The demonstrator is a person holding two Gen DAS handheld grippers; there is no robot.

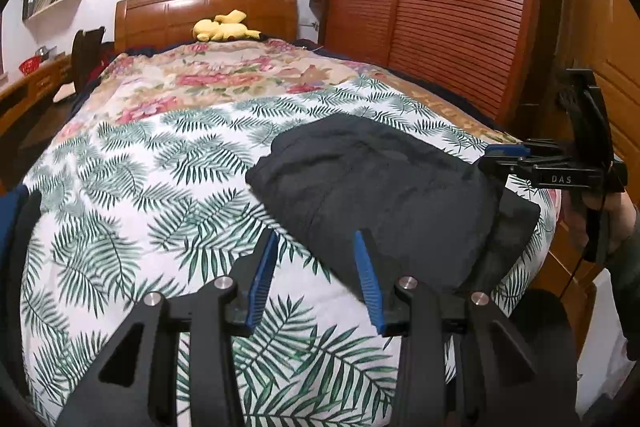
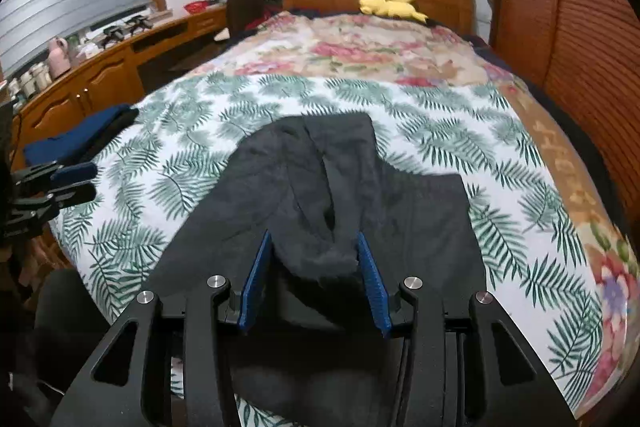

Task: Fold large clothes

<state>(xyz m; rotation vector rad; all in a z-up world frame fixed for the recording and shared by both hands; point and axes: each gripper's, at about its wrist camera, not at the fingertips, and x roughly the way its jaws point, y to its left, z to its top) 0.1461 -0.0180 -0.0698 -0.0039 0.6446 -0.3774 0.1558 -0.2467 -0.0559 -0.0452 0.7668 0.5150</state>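
A black garment (image 2: 360, 187) lies on a white quilt (image 1: 160, 187) printed with green fern leaves; gripper pads (image 2: 374, 283) are blue.

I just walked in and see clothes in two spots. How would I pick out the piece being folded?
Start at the bed with the palm-leaf cover. The black garment lies near its foot end, a bunched fold between the right gripper's blue fingers. Unlike the folded navy clothes at the bed's edge, it is spread out.

Bed (image 2: 280, 99), palm-leaf cover. Dark garment (image 2: 420, 211) lies near its foot; blue folded clothes (image 2: 76, 139) left of garment; yellow plush (image 2: 390, 5) at headboard.
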